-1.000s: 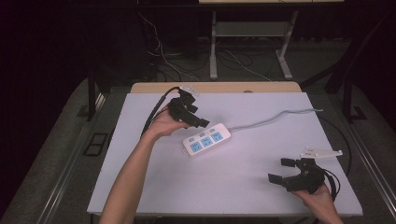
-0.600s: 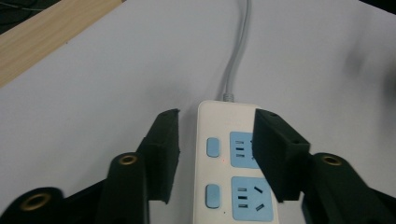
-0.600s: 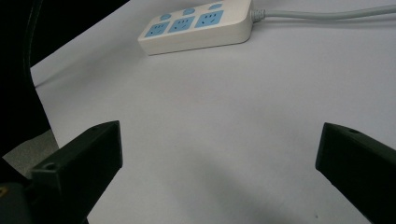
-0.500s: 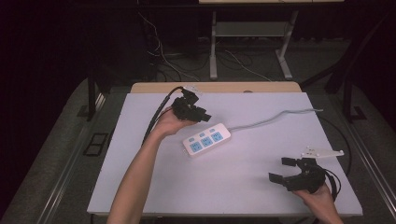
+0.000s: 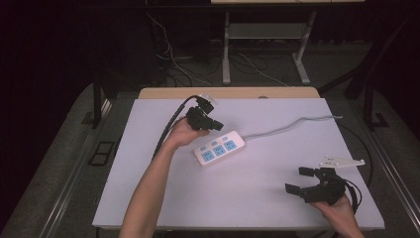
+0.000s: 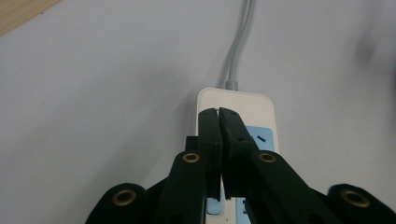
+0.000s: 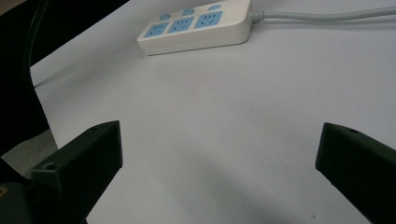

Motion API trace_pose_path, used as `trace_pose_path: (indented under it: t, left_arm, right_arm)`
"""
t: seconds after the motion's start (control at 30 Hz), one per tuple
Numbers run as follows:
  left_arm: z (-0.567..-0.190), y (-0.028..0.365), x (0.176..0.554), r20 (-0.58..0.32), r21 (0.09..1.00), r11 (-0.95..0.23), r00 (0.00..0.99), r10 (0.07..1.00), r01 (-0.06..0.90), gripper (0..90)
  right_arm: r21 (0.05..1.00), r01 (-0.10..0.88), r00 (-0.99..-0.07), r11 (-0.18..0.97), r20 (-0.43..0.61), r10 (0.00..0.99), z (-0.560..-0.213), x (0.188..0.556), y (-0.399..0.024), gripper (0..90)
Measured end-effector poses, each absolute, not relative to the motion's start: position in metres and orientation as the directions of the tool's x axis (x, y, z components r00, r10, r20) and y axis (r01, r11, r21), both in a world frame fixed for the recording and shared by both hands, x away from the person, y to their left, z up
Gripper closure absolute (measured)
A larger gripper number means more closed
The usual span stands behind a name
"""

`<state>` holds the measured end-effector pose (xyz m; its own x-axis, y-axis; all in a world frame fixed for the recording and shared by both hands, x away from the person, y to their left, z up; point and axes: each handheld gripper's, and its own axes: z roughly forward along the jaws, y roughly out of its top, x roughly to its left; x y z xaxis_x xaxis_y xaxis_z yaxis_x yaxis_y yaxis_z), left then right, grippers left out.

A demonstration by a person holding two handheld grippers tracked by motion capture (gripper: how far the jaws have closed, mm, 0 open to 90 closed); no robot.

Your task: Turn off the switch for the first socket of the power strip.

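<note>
While the power strip (image 5: pixel 219 148) lies mid-table, the left gripper (image 6: pixel 218 116) hovers over its cord end with jaws pressed together, and the right gripper (image 5: pixel 300 180), jaws spread wide, waits near the table's (image 5: pixel 277 208) front corner.

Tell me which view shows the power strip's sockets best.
The right gripper view: the strip lies unobstructed, all three blue sockets and their buttons visible. The high view shows the strip whole but small. In the left gripper view the shut left tool covers most of the strip.
</note>
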<state>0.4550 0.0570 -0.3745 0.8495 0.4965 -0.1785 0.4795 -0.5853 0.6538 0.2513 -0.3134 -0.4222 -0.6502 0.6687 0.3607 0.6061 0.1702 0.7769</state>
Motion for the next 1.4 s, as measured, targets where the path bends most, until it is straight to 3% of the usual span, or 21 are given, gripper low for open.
trace_pose_path:
  t: [1.4]
  left_arm:
    - [-0.413, 0.037, 0.461, -0.229, 0.602, -0.609, 0.842, 0.488, 0.516, 89.1]
  right_arm:
    - [0.775, 0.61, -0.65, 0.165, 0.37, 0.663, -0.422, 0.251, -0.318, 0.5]
